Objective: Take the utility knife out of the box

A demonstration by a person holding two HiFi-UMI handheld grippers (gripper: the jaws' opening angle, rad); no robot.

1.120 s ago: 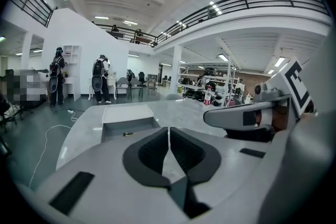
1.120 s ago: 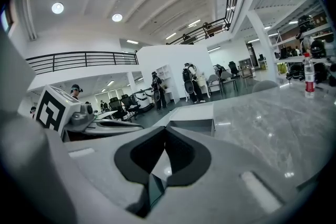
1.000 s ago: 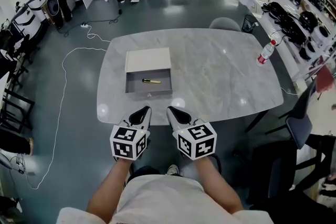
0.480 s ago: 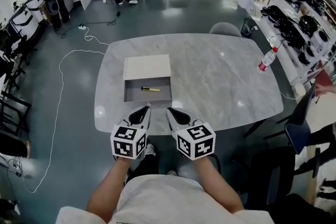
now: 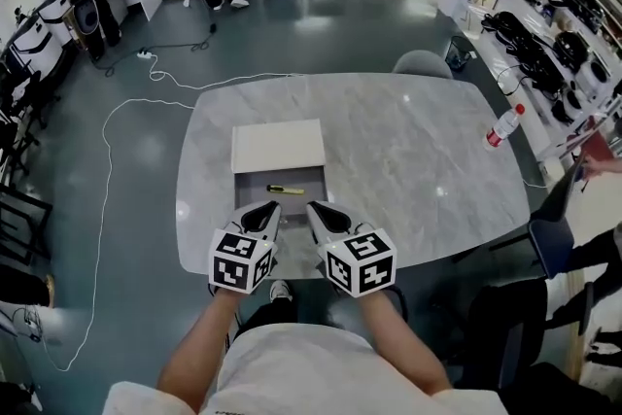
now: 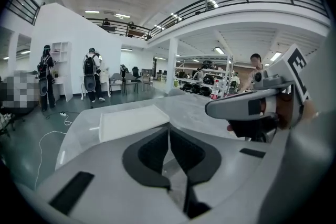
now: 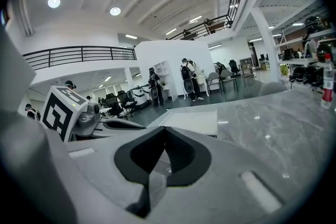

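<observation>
Marble table [image 5: 418, 160], utility knife [image 5: 286, 189] in box [image 5: 255, 182], seen in head view only

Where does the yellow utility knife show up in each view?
Head view: utility knife lies in the open grey compartment, left of centre.
Left gripper view: not visible.
Right gripper view: not visible.
Shared landmark: white box top.
</observation>
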